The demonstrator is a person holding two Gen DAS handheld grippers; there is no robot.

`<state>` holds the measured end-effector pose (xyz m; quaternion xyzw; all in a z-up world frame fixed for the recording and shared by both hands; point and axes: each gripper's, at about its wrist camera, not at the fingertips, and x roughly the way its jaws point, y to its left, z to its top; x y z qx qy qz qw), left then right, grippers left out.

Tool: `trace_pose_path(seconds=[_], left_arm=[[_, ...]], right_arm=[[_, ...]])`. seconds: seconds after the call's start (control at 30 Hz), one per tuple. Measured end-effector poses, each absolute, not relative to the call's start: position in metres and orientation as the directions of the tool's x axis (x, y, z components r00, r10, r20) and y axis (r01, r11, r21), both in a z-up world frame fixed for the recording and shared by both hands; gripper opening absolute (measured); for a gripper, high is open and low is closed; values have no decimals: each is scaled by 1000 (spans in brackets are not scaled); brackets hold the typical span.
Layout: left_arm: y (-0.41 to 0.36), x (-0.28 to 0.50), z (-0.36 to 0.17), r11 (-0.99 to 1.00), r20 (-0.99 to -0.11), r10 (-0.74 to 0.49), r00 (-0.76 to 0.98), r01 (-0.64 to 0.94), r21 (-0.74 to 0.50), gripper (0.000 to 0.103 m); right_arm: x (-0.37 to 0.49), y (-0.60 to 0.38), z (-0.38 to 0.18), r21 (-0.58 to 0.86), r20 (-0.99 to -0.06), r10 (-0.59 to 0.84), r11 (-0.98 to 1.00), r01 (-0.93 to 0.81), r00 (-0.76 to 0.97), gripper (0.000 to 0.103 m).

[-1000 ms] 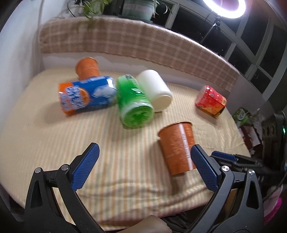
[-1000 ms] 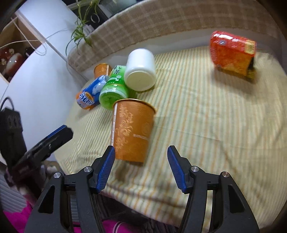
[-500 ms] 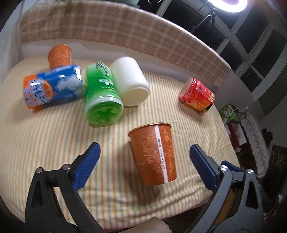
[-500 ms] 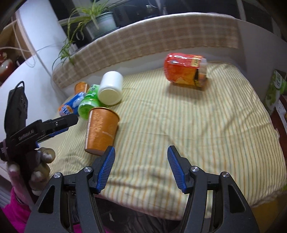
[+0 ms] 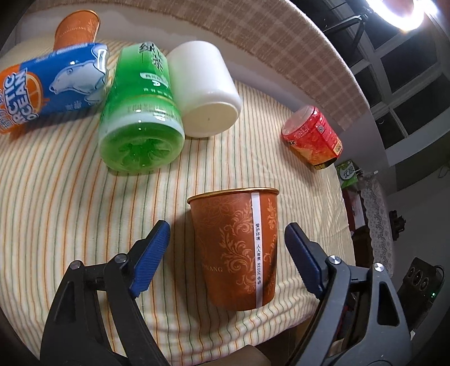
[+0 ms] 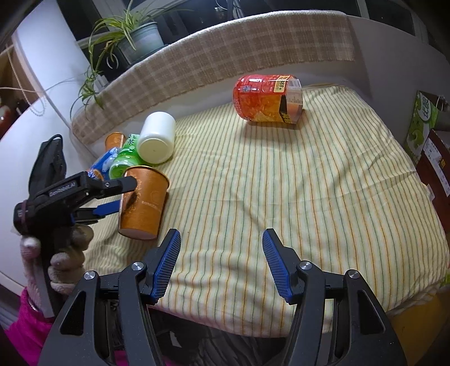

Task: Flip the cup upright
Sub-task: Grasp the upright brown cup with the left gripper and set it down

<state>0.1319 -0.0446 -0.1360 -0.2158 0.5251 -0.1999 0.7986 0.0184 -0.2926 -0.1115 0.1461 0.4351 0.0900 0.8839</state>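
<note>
An orange paper cup (image 5: 239, 247) with gold scrollwork stands on the striped cloth near the front edge, its wide rim uppermost. It also shows in the right wrist view (image 6: 143, 201). My left gripper (image 5: 226, 243) is open, its blue pads on either side of the cup without touching it. My right gripper (image 6: 220, 250) is open and empty above bare cloth, to the right of the cup. A second orange cup (image 5: 77, 26) lies on its side at the back left.
A blue can (image 5: 47, 81), a green bottle (image 5: 140, 112) and a white jar (image 5: 205, 90) lie together at the back left. A red jar (image 6: 267, 98) lies at the back right. The striped cloth (image 6: 309, 197) ends at a plaid backrest (image 6: 225, 53).
My left gripper has moved right and forward until its open jaws straddle the orange cup. My right gripper has drawn back and to the right, away from the cup.
</note>
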Motion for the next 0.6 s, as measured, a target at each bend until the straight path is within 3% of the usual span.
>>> trace_pose_path(seconds=[0.13,0.37,0.6], left_arm=[[-47,137,-140,825,-754,-550,359,92,-558,83],[-54,138,-139,820,-750,-562,349,114,-561,68],[-59,129,-128,851,-757,-518,399,156,-501,68]], right_arm=[[19,-290,-113,339,-743,293,940,-39,602,60],[21,-291,-113,340,-745,292,940,-34,600,60],[21,-292,-114,341,-748,286,940,-23,599,60]])
